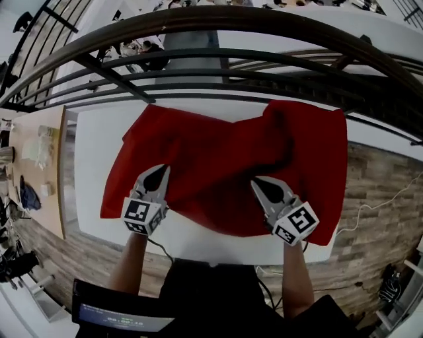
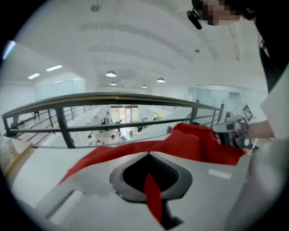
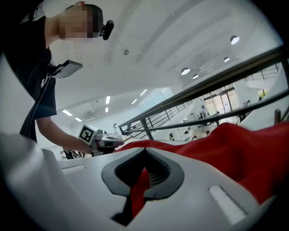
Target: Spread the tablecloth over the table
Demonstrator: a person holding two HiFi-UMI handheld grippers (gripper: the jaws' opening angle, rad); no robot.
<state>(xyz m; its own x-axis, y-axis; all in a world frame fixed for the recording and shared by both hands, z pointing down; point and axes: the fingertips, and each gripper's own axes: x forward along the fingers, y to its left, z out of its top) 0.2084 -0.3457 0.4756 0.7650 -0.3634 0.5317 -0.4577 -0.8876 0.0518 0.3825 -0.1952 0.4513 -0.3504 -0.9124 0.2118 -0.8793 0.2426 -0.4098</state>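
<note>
The left gripper (image 1: pixel 160 173) has its jaws pinched together on a strip of the red tablecloth (image 1: pixel 218 158), near the cloth's near-left edge. The right gripper (image 1: pixel 259 183) is likewise clamped on a fold of it, toward the near-right side. The cloth lies rumpled across the middle of the white table (image 1: pixel 91 152), bunched highest at the far-right corner.

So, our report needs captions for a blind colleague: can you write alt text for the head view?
A rumpled red tablecloth lies bunched across a white table, covering only part of it. The left gripper and right gripper are each shut on the cloth near its front edge; a dark railing runs behind.
</note>
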